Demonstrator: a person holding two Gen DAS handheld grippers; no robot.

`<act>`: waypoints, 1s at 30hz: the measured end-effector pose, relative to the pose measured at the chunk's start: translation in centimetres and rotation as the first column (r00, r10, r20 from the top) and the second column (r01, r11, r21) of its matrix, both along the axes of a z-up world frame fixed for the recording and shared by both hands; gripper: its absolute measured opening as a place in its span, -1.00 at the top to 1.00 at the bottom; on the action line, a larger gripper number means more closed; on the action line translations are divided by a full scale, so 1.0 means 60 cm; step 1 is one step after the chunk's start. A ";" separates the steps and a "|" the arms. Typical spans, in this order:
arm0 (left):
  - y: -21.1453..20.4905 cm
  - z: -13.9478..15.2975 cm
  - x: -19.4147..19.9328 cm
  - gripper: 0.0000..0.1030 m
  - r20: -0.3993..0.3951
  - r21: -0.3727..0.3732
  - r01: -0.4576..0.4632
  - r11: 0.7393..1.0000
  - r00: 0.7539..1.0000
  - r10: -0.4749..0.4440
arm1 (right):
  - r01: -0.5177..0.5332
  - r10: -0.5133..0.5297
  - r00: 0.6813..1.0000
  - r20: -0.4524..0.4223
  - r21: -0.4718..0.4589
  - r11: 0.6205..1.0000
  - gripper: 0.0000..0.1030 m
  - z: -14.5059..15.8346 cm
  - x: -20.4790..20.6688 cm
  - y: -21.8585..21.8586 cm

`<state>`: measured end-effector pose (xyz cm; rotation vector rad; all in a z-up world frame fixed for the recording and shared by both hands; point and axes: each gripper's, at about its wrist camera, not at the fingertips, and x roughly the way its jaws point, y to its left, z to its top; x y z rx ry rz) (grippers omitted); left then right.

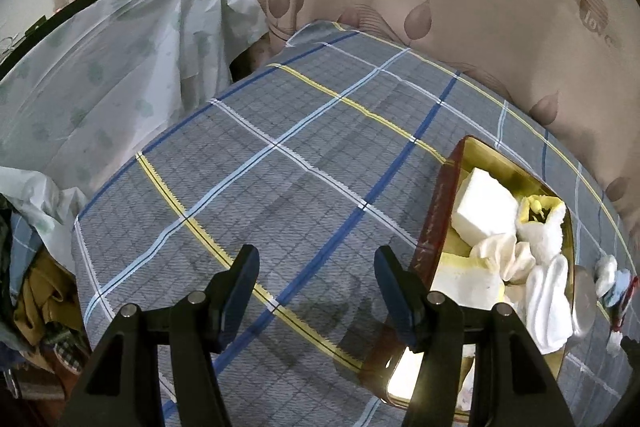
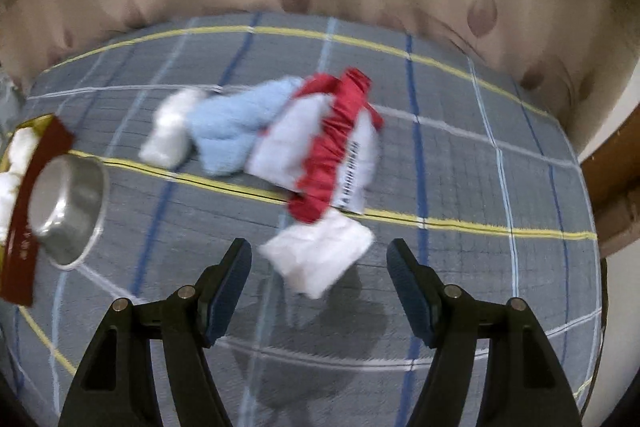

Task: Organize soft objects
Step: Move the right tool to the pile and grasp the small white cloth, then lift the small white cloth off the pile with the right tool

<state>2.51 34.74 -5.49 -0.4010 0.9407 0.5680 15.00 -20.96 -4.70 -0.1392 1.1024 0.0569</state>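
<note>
Black-armed with blue pads, the right gripper point(image 2: 319, 267) hangs with jaws open and empty just above a small white fabric bundle point(image 2: 318, 257) lying on the grey plaid bedsheet point(image 2: 460, 155). Beyond that bundle lies a red-and-white crumpled cloth point(image 2: 332, 143), touching a light blue fuzzy cloth point(image 2: 232, 127), with a white rolled cloth point(image 2: 170, 135) at its far end. Left of these, a round shiny metal bowl point(image 2: 68, 203) rests against the dark red tin box with a gold interior point(image 1: 430, 211). The box holds a white foam block point(image 1: 482, 205), cream and white cloths point(image 1: 504, 255) and a yellow-edged sponge point(image 1: 466, 277). Beside the box, the left gripper point(image 1: 316, 289) hovers over bare sheet, jaws open and empty.
</note>
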 end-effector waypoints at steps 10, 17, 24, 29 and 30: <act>-0.007 -0.007 0.007 -0.19 -0.025 0.037 0.008 0.999 1.000 -0.007 | 0.024 -0.018 0.995 -0.100 0.057 0.998 -0.22 -0.043 0.044 -0.009; -0.011 -0.009 0.011 -0.19 -0.039 0.060 0.015 0.998 0.999 -0.013 | 0.008 -0.001 0.992 -0.128 0.057 0.998 0.32 -0.058 0.050 -0.008; -0.033 -0.005 0.016 -0.19 -0.035 0.084 0.055 0.995 0.998 -0.052 | -0.028 0.034 0.993 -0.109 0.061 0.998 0.63 -0.060 0.028 -0.042; -0.068 0.007 0.019 -0.19 -0.016 0.079 0.119 0.990 0.993 -0.118 | -0.041 0.046 0.997 -0.058 0.082 0.996 0.64 -0.057 0.002 -0.080; -0.077 0.010 0.020 -0.19 -0.012 0.080 0.136 0.987 0.991 -0.136 | -0.042 0.045 0.998 -0.042 0.080 0.996 0.64 -0.056 -0.004 -0.088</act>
